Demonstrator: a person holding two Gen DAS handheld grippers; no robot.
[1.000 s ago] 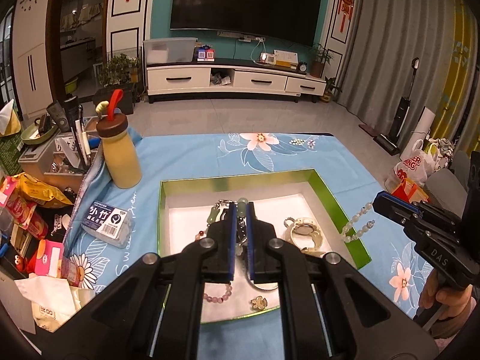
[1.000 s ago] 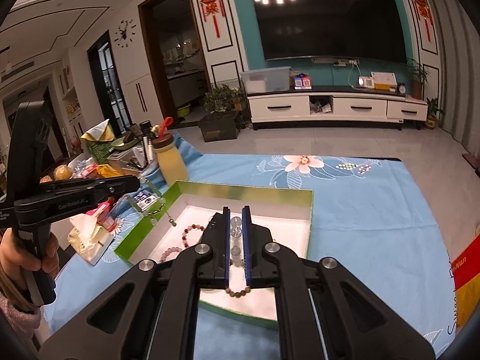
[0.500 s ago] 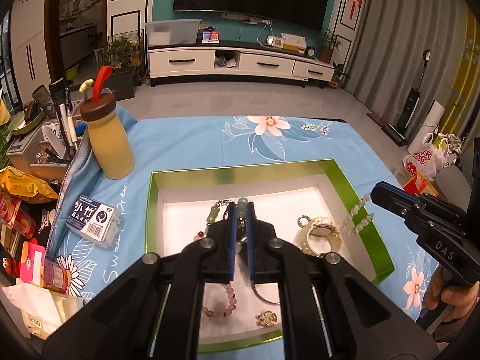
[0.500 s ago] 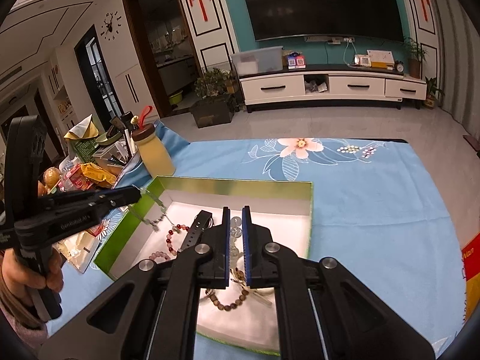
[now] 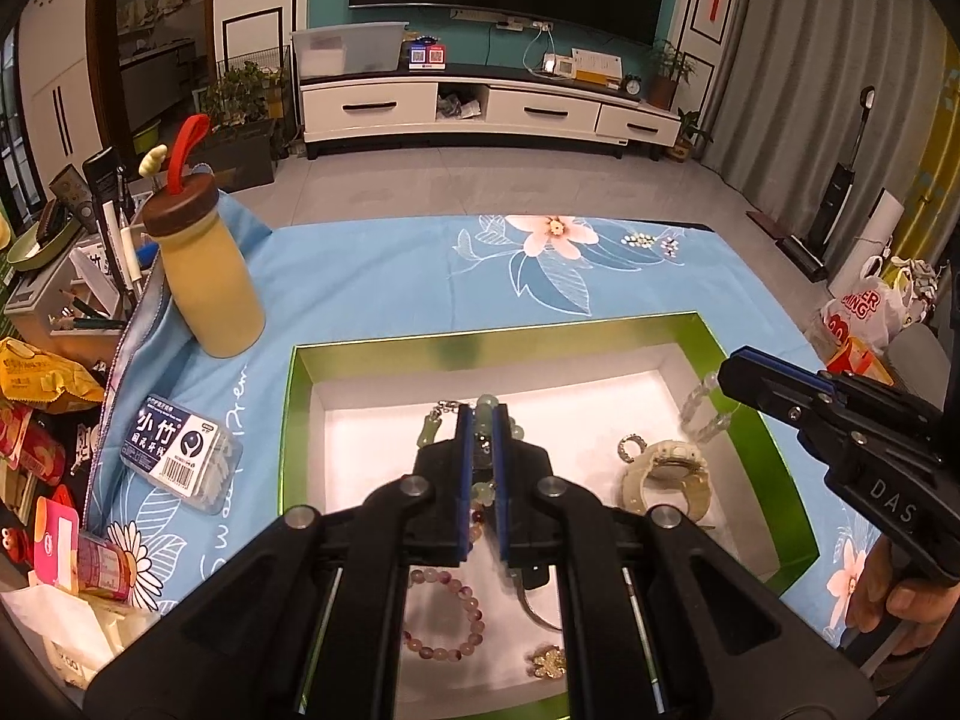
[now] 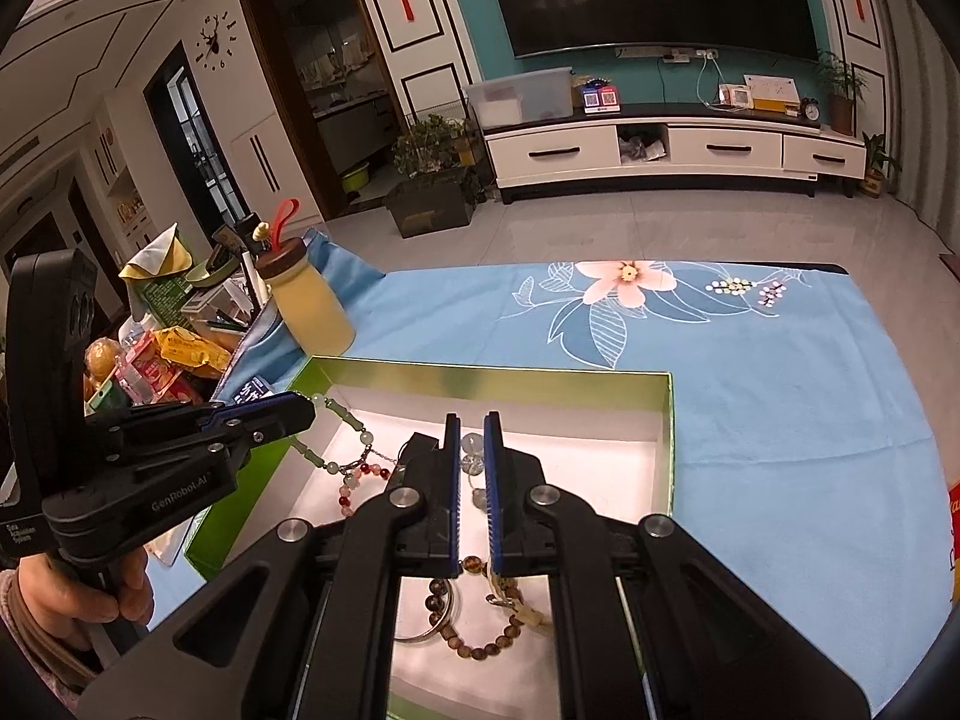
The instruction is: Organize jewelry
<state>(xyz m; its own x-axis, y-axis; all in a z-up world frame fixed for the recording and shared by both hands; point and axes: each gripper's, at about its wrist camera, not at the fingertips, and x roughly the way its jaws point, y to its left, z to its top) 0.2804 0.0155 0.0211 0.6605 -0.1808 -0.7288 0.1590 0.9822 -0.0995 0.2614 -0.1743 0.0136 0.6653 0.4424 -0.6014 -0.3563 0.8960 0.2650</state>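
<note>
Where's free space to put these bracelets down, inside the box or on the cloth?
Inside the green box, bare lining runs along the far wall. The near half is crowded: pale watch, pink bead bracelet, gold charm. Blue cloth beyond and right of the box is open; the yellow bottle crowds the left.

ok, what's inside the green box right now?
Inside the green box: cream watch, pink bead bracelet, gold charm. The left gripper hides the middle.
</note>
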